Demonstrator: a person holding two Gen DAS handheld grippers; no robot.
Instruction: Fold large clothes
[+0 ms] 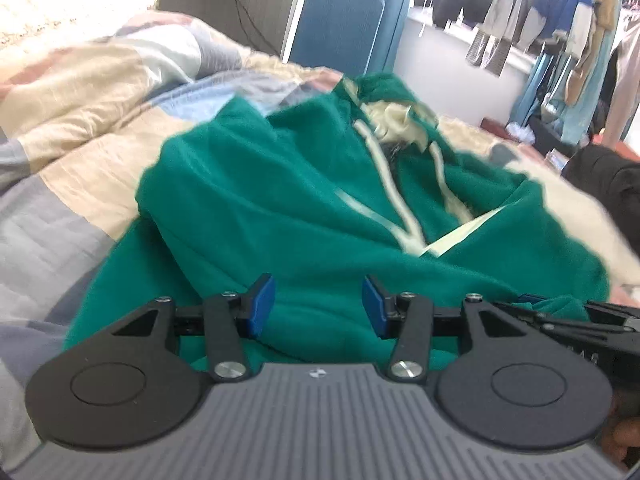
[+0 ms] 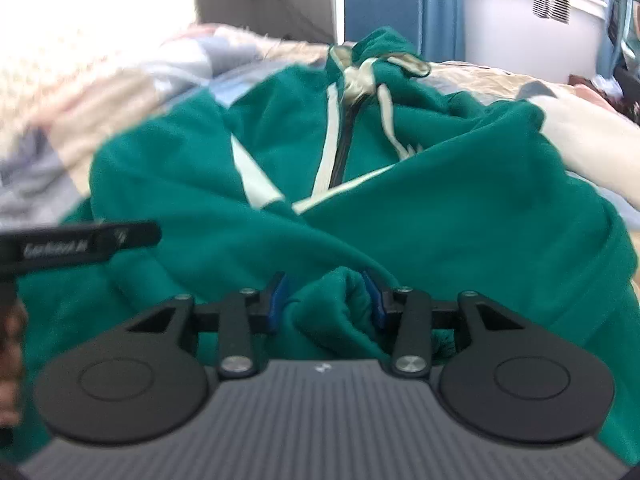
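Observation:
A green zip-up hoodie [image 1: 320, 200] with cream trim and drawstrings lies on the bed, its sleeves folded across the chest and its hood at the far end. My left gripper [image 1: 318, 304] hovers over the near hem with its blue pads apart and only flat cloth below them. In the right wrist view the same hoodie [image 2: 440, 200] fills the frame. My right gripper [image 2: 326, 300] has a bunched fold of the green hem between its blue pads, and both pads press against the cloth.
The hoodie rests on a patchwork quilt [image 1: 80, 92] in beige, grey and blue. A blue chair back [image 1: 336, 28] stands beyond the bed. Clothes hang on a rack [image 1: 540, 12] at the far right. A dark bag [image 1: 608, 184] sits by the bed's right side.

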